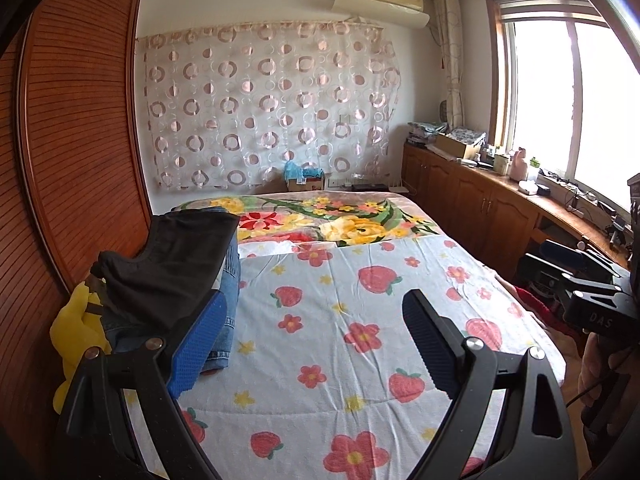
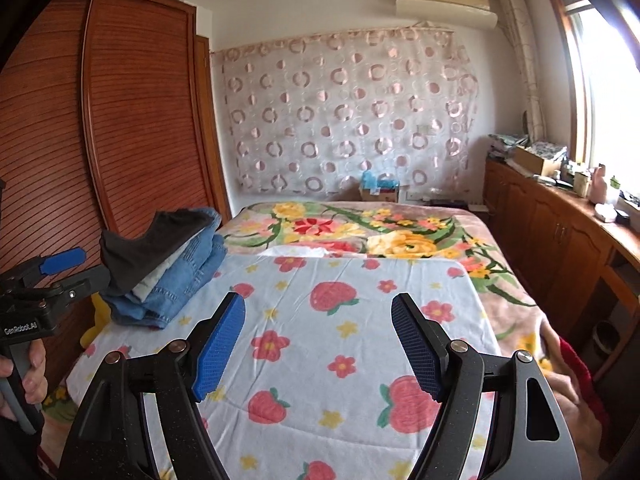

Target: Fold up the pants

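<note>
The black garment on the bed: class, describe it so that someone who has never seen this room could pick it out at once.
Start at the bed with its strawberry-print sheet, then look to its far left edge beside the wooden wardrobe, where a stack of folded clothes sits. The black garment lies on top, the only dark piece, above a pale layer and blue denim.

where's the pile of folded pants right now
The pile of folded pants sits at the left edge of the strawberry-print sheet, beside the wooden wardrobe, a dark pair on top of blue jeans; both grippers are clear of it.
</note>
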{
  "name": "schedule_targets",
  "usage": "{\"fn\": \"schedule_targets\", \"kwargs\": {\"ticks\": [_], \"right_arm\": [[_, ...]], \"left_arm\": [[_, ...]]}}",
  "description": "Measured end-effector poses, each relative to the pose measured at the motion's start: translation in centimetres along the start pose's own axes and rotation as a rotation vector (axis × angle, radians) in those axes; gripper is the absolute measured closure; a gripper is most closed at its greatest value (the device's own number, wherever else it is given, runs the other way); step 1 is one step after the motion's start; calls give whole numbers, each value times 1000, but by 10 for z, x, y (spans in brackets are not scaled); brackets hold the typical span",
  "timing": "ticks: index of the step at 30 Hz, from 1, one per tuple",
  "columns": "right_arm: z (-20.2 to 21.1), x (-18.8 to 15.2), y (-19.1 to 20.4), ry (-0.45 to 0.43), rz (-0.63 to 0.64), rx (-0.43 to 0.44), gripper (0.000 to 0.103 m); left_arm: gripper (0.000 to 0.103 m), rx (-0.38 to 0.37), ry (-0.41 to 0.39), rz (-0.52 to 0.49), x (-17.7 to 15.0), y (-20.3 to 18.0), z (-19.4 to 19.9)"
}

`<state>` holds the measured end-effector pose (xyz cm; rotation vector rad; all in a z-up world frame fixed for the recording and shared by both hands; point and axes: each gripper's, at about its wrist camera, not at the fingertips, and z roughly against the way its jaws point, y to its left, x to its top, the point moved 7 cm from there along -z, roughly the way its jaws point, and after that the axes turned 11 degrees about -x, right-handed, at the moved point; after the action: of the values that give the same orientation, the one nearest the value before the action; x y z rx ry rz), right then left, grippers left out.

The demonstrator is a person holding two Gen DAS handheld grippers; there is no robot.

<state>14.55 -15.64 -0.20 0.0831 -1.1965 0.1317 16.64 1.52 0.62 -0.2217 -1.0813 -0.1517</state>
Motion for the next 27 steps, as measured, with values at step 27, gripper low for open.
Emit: {"fn": "schedule_targets", "kwargs": {"ticks": [27], "right_arm": [[5,-9,-4,-29,-3,-29,25]], "left_arm": [[13,5,-21,7,5,-2,13]]}}
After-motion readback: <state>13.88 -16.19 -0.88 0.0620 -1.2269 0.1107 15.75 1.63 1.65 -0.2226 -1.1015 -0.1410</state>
